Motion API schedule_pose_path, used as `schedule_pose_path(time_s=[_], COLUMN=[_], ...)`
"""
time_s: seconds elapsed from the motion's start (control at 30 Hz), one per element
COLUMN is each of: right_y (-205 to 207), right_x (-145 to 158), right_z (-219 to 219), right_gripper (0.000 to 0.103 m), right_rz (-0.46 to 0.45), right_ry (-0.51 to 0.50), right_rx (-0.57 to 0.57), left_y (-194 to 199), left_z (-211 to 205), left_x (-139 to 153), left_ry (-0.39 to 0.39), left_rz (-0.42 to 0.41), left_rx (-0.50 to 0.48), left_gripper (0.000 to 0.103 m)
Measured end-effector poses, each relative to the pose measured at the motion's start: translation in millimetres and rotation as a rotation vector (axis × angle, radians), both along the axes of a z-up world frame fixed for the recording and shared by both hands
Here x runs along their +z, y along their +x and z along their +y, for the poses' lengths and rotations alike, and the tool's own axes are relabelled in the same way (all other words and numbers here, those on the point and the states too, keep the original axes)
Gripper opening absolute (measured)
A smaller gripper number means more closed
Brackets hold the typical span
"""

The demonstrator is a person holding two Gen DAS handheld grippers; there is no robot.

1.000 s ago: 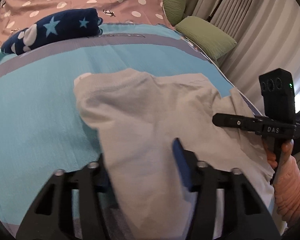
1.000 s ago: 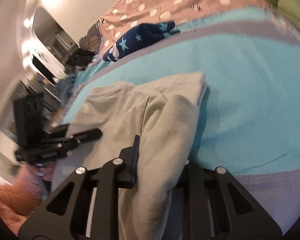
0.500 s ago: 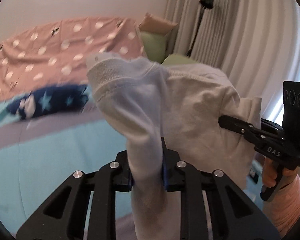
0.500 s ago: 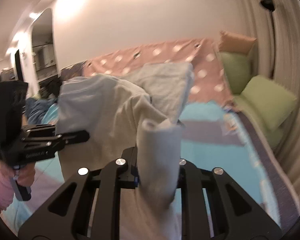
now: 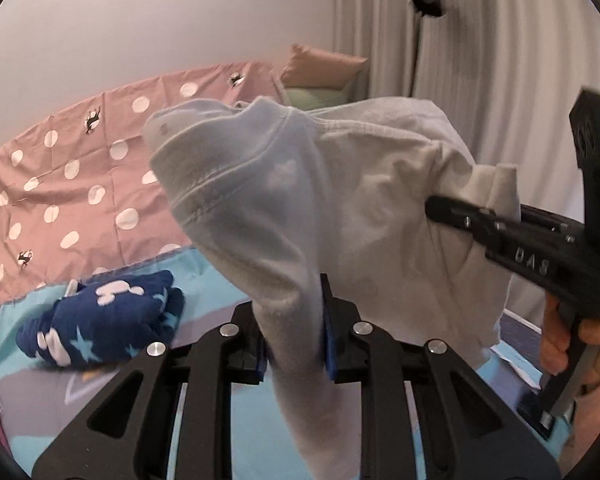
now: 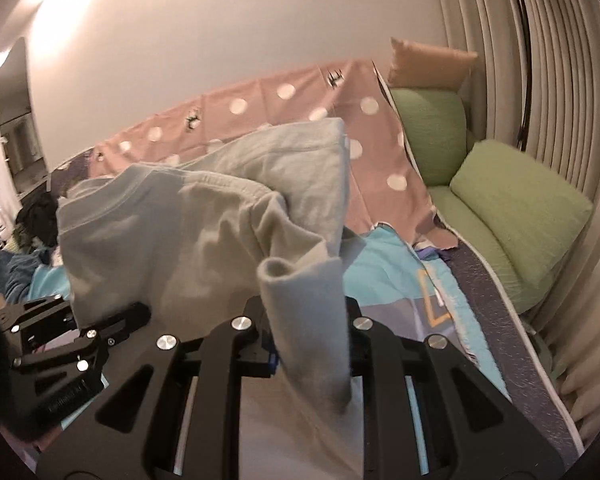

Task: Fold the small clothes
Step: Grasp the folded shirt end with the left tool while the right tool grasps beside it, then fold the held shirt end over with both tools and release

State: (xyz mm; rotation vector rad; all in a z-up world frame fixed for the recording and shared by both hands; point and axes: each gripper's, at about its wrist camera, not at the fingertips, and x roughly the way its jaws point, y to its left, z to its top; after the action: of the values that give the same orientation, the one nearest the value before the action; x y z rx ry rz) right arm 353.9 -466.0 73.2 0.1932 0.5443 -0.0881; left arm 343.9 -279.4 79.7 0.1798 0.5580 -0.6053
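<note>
A small pale grey garment (image 5: pixel 340 208) hangs in the air above the bed, stretched between both grippers. My left gripper (image 5: pixel 294 320) is shut on one bunched edge of it, the cloth pinched between the blue pads. My right gripper (image 6: pixel 308 332) is shut on another edge, with a rolled fold of the garment (image 6: pixel 220 232) standing up between its fingers. In the left wrist view the right gripper (image 5: pixel 452 208) bites the cloth at the right, held by a hand (image 5: pixel 580 344). The left gripper (image 6: pixel 112 320) shows at the lower left of the right wrist view.
A folded navy garment with stars (image 5: pixel 104 320) lies on the turquoise bedspread (image 5: pixel 12 344). Behind it hangs a pink dotted sheet (image 5: pixel 80 184). Green cushions (image 6: pixel 516 208) and a tan pillow (image 6: pixel 428 60) sit by the curtain (image 6: pixel 560 80). A dark clothes pile (image 6: pixel 36 212) lies far left.
The garment lay flat on the bed a second ago. The left gripper closed on it, and both grippers have lifted it clear into the air, the views tilting up toward the wall.
</note>
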Motion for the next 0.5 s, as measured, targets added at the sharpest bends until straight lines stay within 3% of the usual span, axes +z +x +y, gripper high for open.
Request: schedule_pose_path(time_s=[0.17,0.23,0.27,0.3,0.33,0.43,0.5], right_y=[73.0,97.8,101.9,106.0,107.6,98.1,84.0], right_x=[-58.7,-91.0,-102.2,-111.7,-126.4,-154.7,-164.6], right_z=[-4.2,-5.6,-5.1,-5.3,-5.4,-1.3,2.3], right_gripper=[0.018,0.029,0.041,0.057,0.060,0.059,0.059], right_rz=[0.088,0.117,0.120,0.128,0.141,0.180,0.181], right_ry=[0.067,0.059,0.031,-0.001,-0.033,-0.063,-0.102], right_rx=[-0.050,-0.103,-0.144,-0.187,-0.231,-0.218,-0.207], left_y=[68.3,92.2,107.3,115.7,128.1,144.5,147.0], left_z=[-14.2,-18.5,-22.0,-25.4,-29.3,-34.8,-29.8], left_x=[-24.9,-43.5,-60.9,-70.8,-90.0,-132.5,-151.0], left_ry=[0.079,0.108,0.134,0.157,0.211,0.377,0.415], left_rz=[-0.005,0.004,0.002,-0.003,-0.016,-0.098,-0.084], left_rx=[0.082,0.107,0.130,0.150,0.184,0.275,0.259], left_gripper=[0.021,0.022,0.024,0.029,0.037,0.051,0.056])
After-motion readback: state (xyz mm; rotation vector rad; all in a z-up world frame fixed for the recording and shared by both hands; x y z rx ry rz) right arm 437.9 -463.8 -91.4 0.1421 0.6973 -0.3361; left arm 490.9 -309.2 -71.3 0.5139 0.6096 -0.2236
